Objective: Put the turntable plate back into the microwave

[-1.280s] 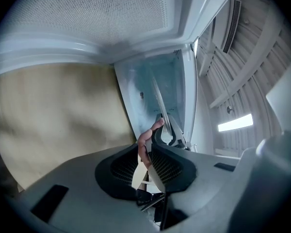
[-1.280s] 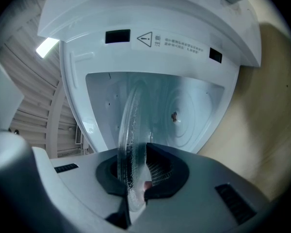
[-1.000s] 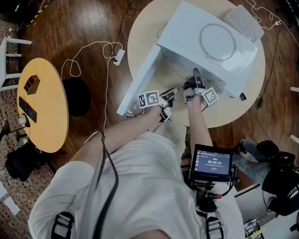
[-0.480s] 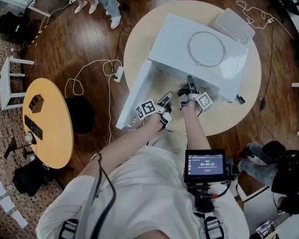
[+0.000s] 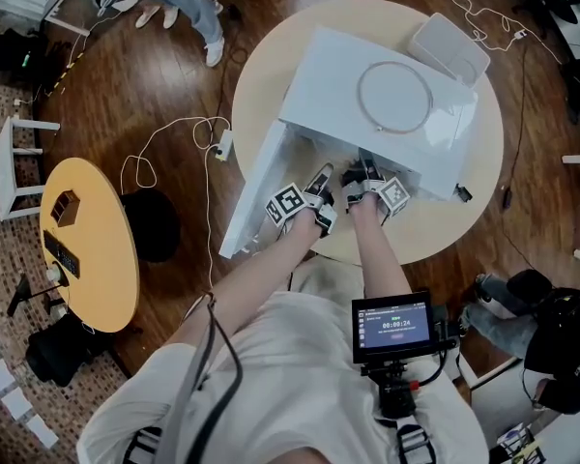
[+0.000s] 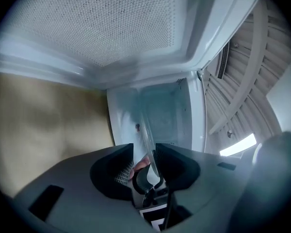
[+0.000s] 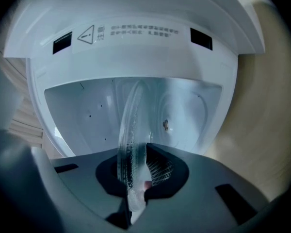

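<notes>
**A:** What did we see from the head view?

**B:** We saw the left gripper and the right gripper side by side at the mouth of the microwave. It stood on the round table with its door swung open by the left gripper. The microwave's top hid the plate from us there. A ring lay on that top, and a white tray sat behind it.

**A:** And in the left gripper view?

**B:** We saw the plate edge-on between the jaws, reaching into the microwave. The jaws had just been opening, and one pad stood clear of the glass.

**A:** And the right gripper view?

**B:** We saw those jaws pressed together on the plate's rim. The plate reached into the microwave under a warning label.
</notes>
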Motion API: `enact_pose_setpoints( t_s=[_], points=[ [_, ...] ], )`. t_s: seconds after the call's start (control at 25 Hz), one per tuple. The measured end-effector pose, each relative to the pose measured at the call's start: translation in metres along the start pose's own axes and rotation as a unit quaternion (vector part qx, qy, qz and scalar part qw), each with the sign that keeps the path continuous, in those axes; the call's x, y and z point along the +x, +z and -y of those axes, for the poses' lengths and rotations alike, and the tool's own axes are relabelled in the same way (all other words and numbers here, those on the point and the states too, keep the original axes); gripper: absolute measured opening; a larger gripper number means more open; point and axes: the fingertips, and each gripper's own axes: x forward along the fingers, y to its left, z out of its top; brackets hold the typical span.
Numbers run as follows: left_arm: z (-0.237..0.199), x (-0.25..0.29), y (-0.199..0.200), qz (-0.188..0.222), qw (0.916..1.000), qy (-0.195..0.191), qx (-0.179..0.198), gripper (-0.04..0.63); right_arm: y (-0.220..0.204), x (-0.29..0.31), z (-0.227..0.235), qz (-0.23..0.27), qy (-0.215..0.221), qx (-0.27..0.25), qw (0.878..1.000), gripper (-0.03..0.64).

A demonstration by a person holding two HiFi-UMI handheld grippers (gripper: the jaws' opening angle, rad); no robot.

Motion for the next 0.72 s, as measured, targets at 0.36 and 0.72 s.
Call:
enact_pose_setpoints(
  t_s=[0.36,0.72],
  points=[
    [-0.011,0.014,0.018,0.010,0.9999,0.005,-0.005,0.125,0.002,0.016,0.008,0.005,-0.006,0.003,1.000,0.034],
    [-0.011,0.036,0.030,0.003,1.0000,0.008,-0.006,0.125,0.002,0.029,0.017,-0.008,-0.017,-0.003,1.000,0.034]
  ],
)
